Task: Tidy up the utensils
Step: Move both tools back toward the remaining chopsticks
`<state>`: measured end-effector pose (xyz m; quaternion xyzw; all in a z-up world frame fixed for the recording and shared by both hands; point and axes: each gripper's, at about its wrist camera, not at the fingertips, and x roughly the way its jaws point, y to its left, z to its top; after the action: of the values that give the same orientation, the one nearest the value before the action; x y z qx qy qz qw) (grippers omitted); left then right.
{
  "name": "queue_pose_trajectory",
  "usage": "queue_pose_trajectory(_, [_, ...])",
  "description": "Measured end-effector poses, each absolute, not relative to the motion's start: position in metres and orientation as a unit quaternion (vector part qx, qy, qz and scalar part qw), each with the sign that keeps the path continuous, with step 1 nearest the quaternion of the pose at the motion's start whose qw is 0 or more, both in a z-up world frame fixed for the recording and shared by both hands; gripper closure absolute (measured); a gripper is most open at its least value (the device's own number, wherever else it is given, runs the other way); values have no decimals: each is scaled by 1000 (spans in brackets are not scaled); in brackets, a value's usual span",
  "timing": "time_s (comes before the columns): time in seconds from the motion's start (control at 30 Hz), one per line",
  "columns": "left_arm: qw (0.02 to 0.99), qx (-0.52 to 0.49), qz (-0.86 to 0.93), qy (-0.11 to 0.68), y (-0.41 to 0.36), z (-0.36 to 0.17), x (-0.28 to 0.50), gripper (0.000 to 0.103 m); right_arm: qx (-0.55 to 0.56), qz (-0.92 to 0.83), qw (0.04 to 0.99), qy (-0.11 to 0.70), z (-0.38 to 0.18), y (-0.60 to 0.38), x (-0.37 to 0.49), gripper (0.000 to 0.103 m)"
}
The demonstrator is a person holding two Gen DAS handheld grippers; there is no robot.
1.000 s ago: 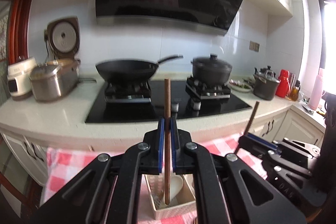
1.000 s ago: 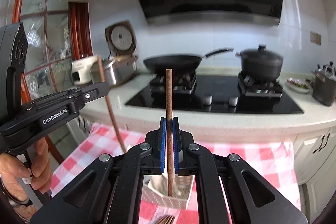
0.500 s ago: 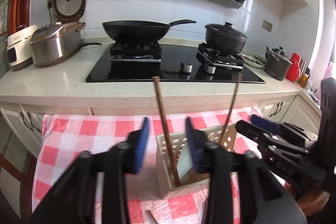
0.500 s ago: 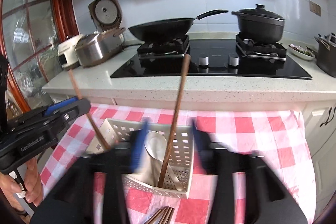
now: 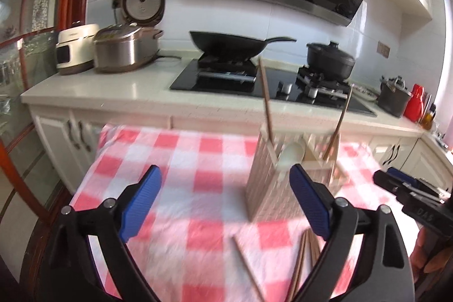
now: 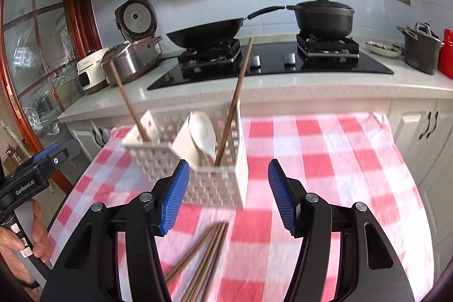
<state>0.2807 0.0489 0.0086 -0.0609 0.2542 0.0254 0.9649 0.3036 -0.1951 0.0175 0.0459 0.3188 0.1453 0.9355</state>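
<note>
A white perforated utensil basket (image 6: pixel 215 177) (image 5: pixel 269 183) stands on the red-checked cloth. Two brown chopsticks lean in it, one at the left end (image 6: pixel 127 101) (image 5: pixel 266 104), one at the right (image 6: pixel 235 98) (image 5: pixel 338 126), beside a white spoon (image 6: pixel 202 135) (image 5: pixel 291 156). Several loose chopsticks (image 6: pixel 203 254) (image 5: pixel 300 265) lie on the cloth in front. My left gripper (image 5: pixel 225 203) has its jaws opening wide, nothing between them, the basket behind its right finger. My right gripper (image 6: pixel 228 194) is open, empty, just in front of the basket.
Behind the table runs a counter (image 5: pixel 113 87) with a black hob, a wok (image 5: pixel 226 44), a lidded pot (image 5: pixel 329 58), rice cookers (image 5: pixel 124 50) and a red bottle (image 5: pixel 413 104). A hand (image 6: pixel 17 242) holds the left gripper's grip. White cabinets (image 6: pixel 424 126) stand below the counter.
Both grippers were shut on upright chopsticks, then let go; the chopsticks now lean in the basket. Both grippers dropped lower and drew back, and the left gripper opened wider.
</note>
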Motion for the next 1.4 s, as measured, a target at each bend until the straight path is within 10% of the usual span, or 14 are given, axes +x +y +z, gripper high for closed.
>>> queue_pose_trajectory(0.5, [950,-73,26,301,55,-62,186,12,35,138,915,377,-44,-188,227,48])
queue_pose_trajectory(1.4, [941,-48,19,334,50,-106,192,12,-19,106,885,453,-103,-147,256,90])
